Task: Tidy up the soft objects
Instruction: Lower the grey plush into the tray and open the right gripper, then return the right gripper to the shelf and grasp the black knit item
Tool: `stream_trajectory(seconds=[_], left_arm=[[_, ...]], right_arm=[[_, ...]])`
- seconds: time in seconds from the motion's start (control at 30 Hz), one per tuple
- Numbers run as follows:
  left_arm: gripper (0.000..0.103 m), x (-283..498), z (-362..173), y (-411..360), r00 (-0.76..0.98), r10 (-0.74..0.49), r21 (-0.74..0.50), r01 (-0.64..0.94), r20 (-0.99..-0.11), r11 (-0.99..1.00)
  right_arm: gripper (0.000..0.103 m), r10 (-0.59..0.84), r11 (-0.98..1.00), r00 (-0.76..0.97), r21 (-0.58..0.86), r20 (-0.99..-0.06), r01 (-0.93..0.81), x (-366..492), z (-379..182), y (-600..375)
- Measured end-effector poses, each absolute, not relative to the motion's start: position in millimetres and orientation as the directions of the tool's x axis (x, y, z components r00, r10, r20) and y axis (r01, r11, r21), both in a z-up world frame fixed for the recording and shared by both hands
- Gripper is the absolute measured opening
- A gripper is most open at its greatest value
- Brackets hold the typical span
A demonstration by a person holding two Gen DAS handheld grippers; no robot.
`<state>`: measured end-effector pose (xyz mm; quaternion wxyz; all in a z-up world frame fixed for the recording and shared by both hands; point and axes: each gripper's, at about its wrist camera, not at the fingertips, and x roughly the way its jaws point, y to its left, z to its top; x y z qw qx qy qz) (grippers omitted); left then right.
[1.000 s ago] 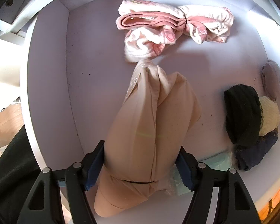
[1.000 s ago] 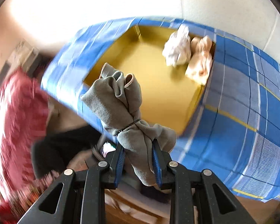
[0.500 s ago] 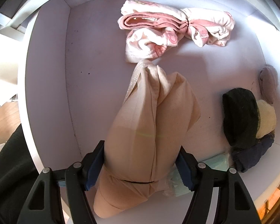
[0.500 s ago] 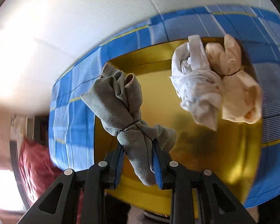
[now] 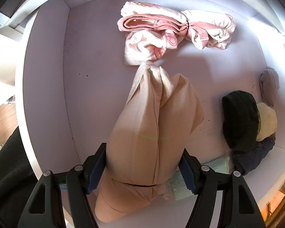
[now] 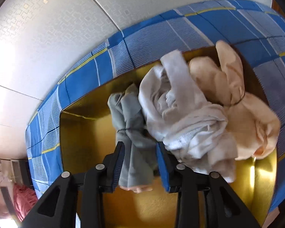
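In the left wrist view my left gripper [image 5: 142, 152] is shut on a beige cloth bundle [image 5: 157, 117] tied with a dark band. It points straight down into a white box [image 5: 45, 76], and the bundle's tip hangs close to a pink-and-white bundle [image 5: 171, 32] at the far wall. My right gripper [image 6: 139, 148] reaches into a yellow box [image 6: 81, 142]. Its jaws are opening, with a grey tied bundle [image 6: 127, 117] loose between them, lying beside a white bundle [image 6: 180, 114] and a peach bundle [image 6: 237, 95].
Rolled socks lie along the white box's right side: black [image 5: 239, 121], cream [image 5: 266, 121], pale grey [image 5: 269, 87], navy [image 5: 256, 155]. A teal packet [image 5: 218, 163] lies under the gripper. The yellow box sits on a blue checked cloth [image 6: 199, 22] against a white wall.
My right gripper swung over the blue cloth and down into the yellow box, and its jaws have widened around the grey bundle. The left gripper has held still with the beige bundle.
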<state>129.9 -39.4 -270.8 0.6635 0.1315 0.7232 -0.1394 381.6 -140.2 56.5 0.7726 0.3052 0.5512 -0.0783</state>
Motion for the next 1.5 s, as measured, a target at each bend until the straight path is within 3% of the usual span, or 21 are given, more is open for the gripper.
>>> stream_trajectory(seconds=[0.3,0.6,0.93,1.27,1.5], left_arm=[[0.071,130,-272,-43,-0.084,0.016,-0.017,0.384,-0.996,0.923],[0.071,131,-272,-41,-0.095,0.002,-0.032,0.357,-0.996,0.933],[0.071,132,-274,-44,-0.089,0.02,-0.016,0.378,-0.996,0.926],[0.071,133,-274,-41,-0.091,0.036,0.002,0.35,-0.995,0.937],[0.071,134,-273,-44,-0.091,0.041,0.006,0.354,-0.995,0.935]], right_arm=[[0.036,0.285,0.841,0.433,0.439,-0.855,0.315,359,91,-154],[0.036,0.338,0.93,0.369,0.368,-0.866,0.012,297,106,-147],[0.036,0.413,0.895,0.375,0.294,-0.83,-0.336,168,124,-152],[0.036,0.478,0.816,0.227,0.334,-0.848,-0.471,63,80,-147],[0.036,0.202,0.837,-0.042,0.195,-0.979,-0.512,12,-34,-123]])
